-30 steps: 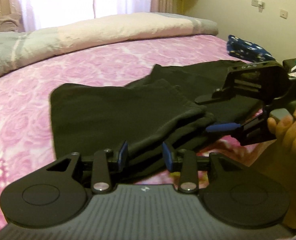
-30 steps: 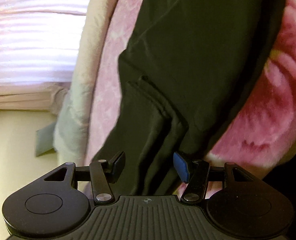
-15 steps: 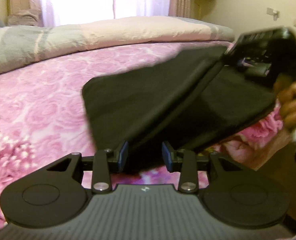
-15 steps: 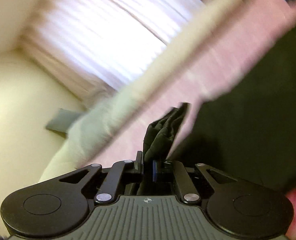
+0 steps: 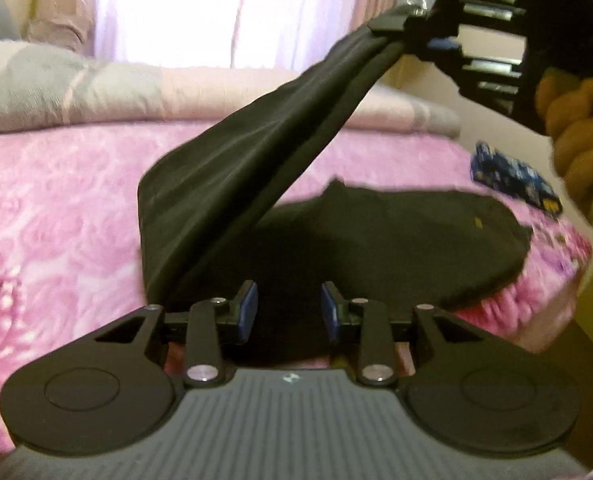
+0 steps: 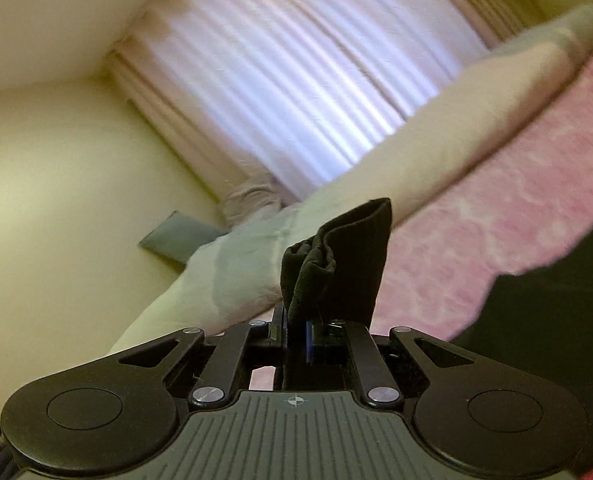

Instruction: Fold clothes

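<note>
- Your right gripper (image 6: 296, 332) is clamped tight on a bunched edge of the black garment (image 5: 232, 184) — in the right wrist view a folded tuft of dark cloth sticks up out of the closed jaws.
- In the left wrist view that same gripper sits high at the upper right, held in your hand (image 5: 576, 128), and the cloth runs from it down in a taut slanted sheet toward the near left.
- The rest of the garment lies flat on the pink flowered bedspread (image 5: 56, 208), a dark spread reaching to the right toward the edge of the bed.
- Your left gripper (image 5: 288, 312) is low at the near edge of the garment. Its jaws have just been closing a little, yet they stand partly apart, and the blue pads (image 5: 249, 312) show a clear gap with dark cloth lying behind and below it. The pads do not press on the cloth — nothing is gripped there.
- A rolled pale quilt (image 5: 176, 92) lies along the far side of the bed, with bright curtains (image 5: 224, 12) behind it.
- A blue patterned cloth (image 5: 512, 180) lies on the bed to the far right, apart from the black garment.
- The right wrist view is tilted and somewhat blurred.
</note>
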Demonstrator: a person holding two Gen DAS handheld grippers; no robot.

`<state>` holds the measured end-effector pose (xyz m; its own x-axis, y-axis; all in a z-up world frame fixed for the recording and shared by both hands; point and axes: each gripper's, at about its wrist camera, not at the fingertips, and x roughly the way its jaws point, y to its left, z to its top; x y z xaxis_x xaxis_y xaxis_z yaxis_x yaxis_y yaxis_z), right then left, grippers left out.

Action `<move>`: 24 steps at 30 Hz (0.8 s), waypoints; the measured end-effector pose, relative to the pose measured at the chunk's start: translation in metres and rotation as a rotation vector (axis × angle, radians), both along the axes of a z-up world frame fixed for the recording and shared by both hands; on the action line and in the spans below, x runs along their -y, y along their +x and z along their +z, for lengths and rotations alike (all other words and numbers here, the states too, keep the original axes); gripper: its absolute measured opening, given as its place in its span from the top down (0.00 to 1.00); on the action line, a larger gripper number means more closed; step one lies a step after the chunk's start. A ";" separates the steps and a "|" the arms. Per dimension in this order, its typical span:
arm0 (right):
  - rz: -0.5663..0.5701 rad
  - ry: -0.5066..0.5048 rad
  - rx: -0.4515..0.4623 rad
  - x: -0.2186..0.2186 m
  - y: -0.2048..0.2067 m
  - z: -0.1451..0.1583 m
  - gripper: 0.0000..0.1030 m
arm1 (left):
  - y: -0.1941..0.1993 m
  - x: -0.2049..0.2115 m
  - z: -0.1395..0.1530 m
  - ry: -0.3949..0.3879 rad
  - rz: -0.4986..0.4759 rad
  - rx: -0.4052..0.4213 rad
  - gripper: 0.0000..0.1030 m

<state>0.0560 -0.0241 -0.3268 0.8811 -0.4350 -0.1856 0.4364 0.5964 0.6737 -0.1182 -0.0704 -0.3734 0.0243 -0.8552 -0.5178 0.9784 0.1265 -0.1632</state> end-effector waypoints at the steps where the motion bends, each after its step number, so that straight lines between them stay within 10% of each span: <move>1: 0.009 -0.011 0.002 -0.003 0.002 0.008 0.94 | 0.000 0.004 -0.001 -0.012 0.017 0.007 0.71; 4: -0.016 -0.046 -0.003 -0.012 -0.001 0.018 0.94 | 0.003 0.020 -0.018 0.127 0.154 0.140 0.93; 9: -0.201 0.043 -0.152 0.001 -0.023 -0.033 0.94 | 0.017 0.011 -0.032 0.202 0.195 0.097 0.93; 14: -0.296 0.521 -0.269 0.030 -0.054 -0.157 0.95 | 0.016 0.006 -0.043 0.251 0.190 0.102 0.94; 21: -0.273 0.207 -0.245 -0.004 -0.047 -0.116 0.94 | 0.018 0.002 -0.044 0.270 0.189 0.094 0.94; 24: -0.299 0.290 -0.323 -0.002 -0.048 -0.138 0.94 | 0.014 0.004 -0.046 0.293 0.178 0.102 0.94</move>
